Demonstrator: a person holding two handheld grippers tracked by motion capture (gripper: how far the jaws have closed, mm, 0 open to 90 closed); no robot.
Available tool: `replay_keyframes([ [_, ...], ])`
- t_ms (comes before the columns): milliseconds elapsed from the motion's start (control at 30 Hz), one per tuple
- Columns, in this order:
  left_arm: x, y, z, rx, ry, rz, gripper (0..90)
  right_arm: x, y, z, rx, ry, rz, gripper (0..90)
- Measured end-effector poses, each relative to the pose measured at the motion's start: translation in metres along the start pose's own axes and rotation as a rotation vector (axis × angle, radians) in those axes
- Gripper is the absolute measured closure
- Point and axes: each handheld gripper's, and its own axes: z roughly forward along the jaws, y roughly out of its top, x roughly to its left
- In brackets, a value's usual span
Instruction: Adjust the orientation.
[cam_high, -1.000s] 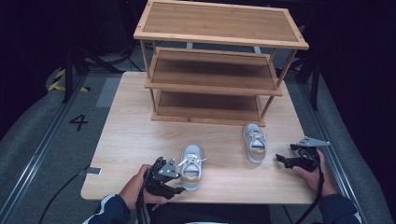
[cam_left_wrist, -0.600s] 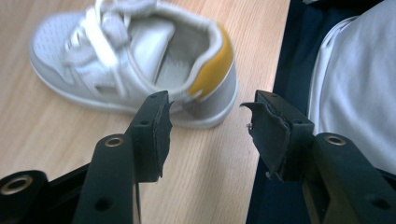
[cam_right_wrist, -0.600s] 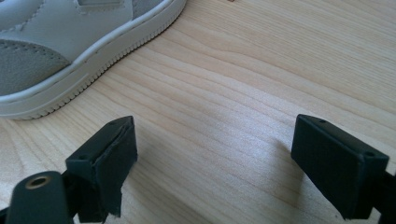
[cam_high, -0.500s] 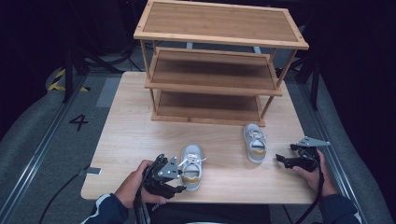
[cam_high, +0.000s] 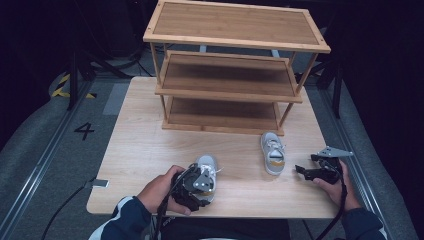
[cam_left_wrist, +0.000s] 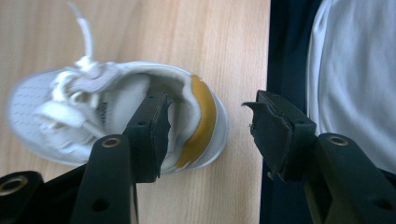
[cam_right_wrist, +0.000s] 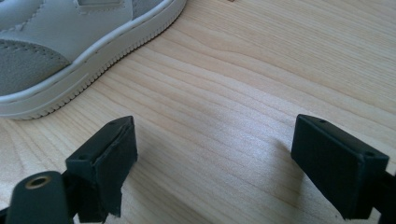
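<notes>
While straddling the heel of the near white sneaker with the gold heel stripe, left gripper gaping, nothing pinched yet. Right gripper spread wide over bare light wooden table, beside second white sneaker.

In front of you, the light wooden table carries a 3-tier wooden rack at its far side and 2 white shoes nearer you.
</notes>
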Motion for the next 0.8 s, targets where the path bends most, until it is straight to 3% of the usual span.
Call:
replay_keyframes([
  [133, 0.004, 0.007, 0.010, 0.052, -0.035, 0.023, 47.4, 0.000, 0.000, 0.000, 0.000, 0.001, 0.002, 14.7],
  [200, 0.007, 0.009, 0.014, 0.082, -0.052, 0.053, 49.2, 0.000, 0.000, 0.000, 0.000, 0.001, 0.001, 14.7],
  [300, 0.011, 0.013, 0.024, 0.119, -0.070, 0.056, 49.7, 0.000, 0.000, 0.000, 0.000, 0.001, 0.001, 14.7],
  [367, 0.013, 0.014, 0.029, 0.139, -0.058, 0.028, 52.9, 0.000, 0.000, 0.000, 0.000, 0.001, 0.001, 14.7],
  [400, 0.016, 0.014, 0.030, 0.132, -0.074, 0.012, 54.3, 0.000, 0.000, 0.000, 0.000, 0.001, 0.001, 14.7],
  [500, 0.019, 0.014, 0.031, 0.134, -0.114, 0.019, 60.0, 0.000, 0.000, 0.000, 0.000, 0.000, 0.000, 14.7],
  [633, 0.018, 0.015, 0.030, 0.150, -0.108, 0.037, 67.1, 0.000, 0.000, 0.000, -0.001, 0.000, -0.001, 14.7],
  [800, 0.020, 0.016, 0.030, 0.153, -0.110, 0.043, 67.8, 0.000, 0.000, 0.000, 0.000, 0.002, 0.001, 14.9],
])
